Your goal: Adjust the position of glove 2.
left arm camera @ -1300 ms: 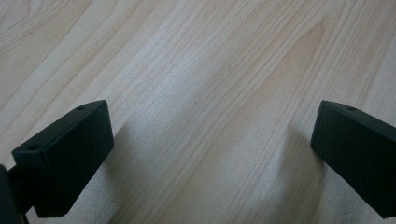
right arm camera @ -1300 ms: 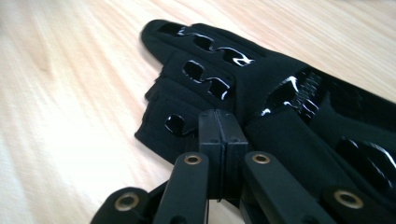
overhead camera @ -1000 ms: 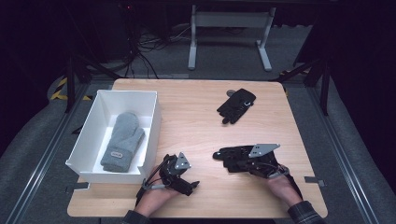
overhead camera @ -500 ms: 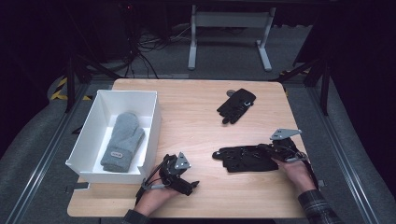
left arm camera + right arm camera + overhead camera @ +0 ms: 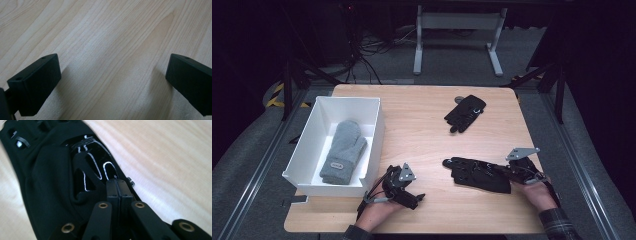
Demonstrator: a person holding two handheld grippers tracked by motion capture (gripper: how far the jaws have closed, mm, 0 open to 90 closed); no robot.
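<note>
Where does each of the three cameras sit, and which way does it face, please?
High view: above the near edge, facing forward and down on the table; both hands show.
Left gripper view: on the left gripper, facing bare wood between open jaws.
Right gripper view: on the right gripper, shut on the black glove.
Shared: that glove in the high view.

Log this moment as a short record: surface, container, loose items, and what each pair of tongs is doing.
surface: light wooden table
container: white rectangular box at the table's left, holding a grey knitted mitten
loose item: black fabric glove lying free toward the far right
item in hand: second black glove flat on the near right of the table
right tongs: shut, pinching the second black glove
left tongs: jaws wide apart over bare wood, nothing between them
</note>
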